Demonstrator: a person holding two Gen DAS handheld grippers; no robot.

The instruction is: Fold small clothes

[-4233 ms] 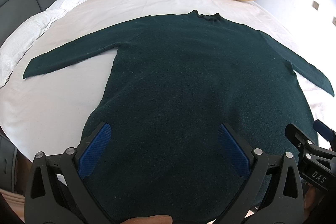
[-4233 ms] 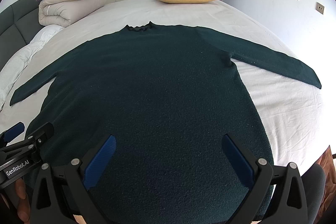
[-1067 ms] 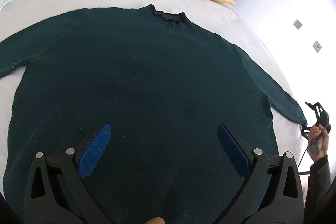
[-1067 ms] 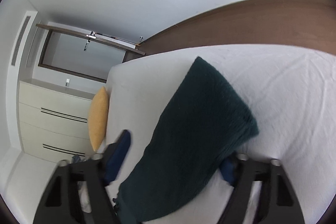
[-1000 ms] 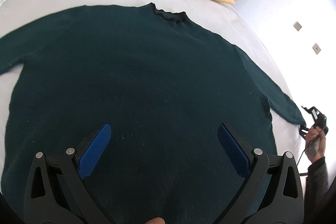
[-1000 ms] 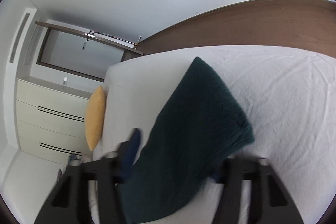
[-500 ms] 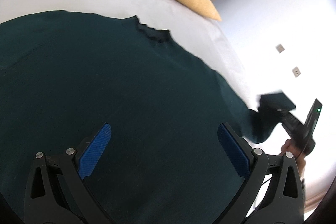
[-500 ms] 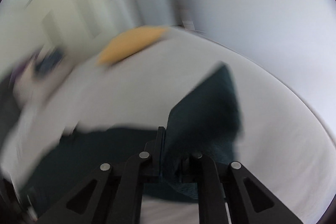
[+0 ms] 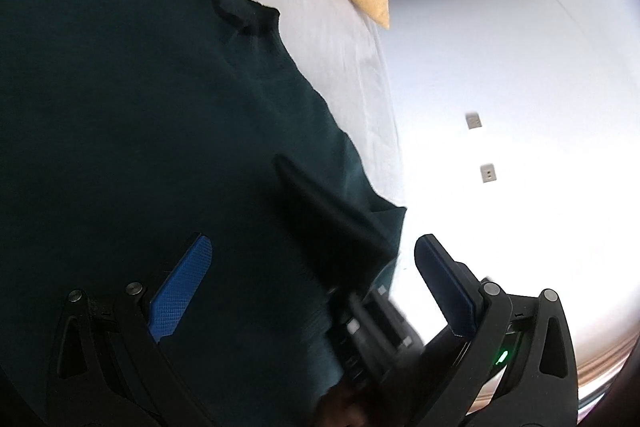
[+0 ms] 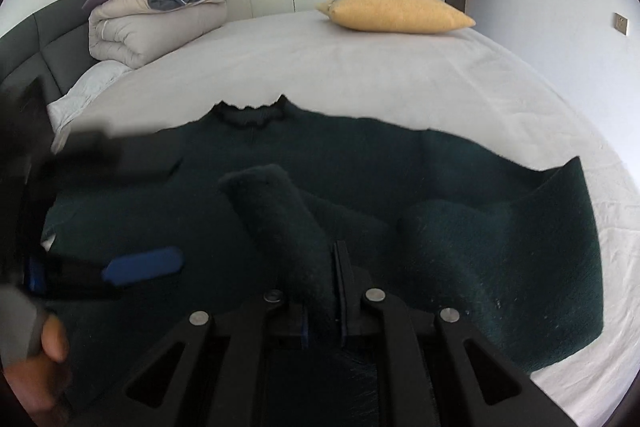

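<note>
A dark green sweater (image 10: 360,163) lies flat on the white bed (image 10: 360,67), collar to the far side. My right gripper (image 10: 320,267) is shut on the end of the right sleeve (image 10: 276,211), whose cuff sticks up past the pads. The sleeve is drawn in over the body, leaving a raised fold (image 10: 500,247) at the right. In the left wrist view the sweater (image 9: 140,107) fills the left half, and the lifted sleeve (image 9: 320,211) crosses it. My left gripper (image 9: 312,287) stands open and holds nothing. The blurred right gripper (image 9: 360,307) sits between its fingers.
A yellow pillow (image 10: 396,9) lies at the far edge of the bed. A folded duvet (image 10: 152,15) rests by the grey headboard (image 10: 36,39) at the far left. Wardrobes and a door stand behind. A person's hand (image 10: 44,359) holds the left gripper at the lower left.
My right gripper shut on the right sleeve's end and carried it from the bed's right side in over the sweater's body. My left gripper swung right and rolled.
</note>
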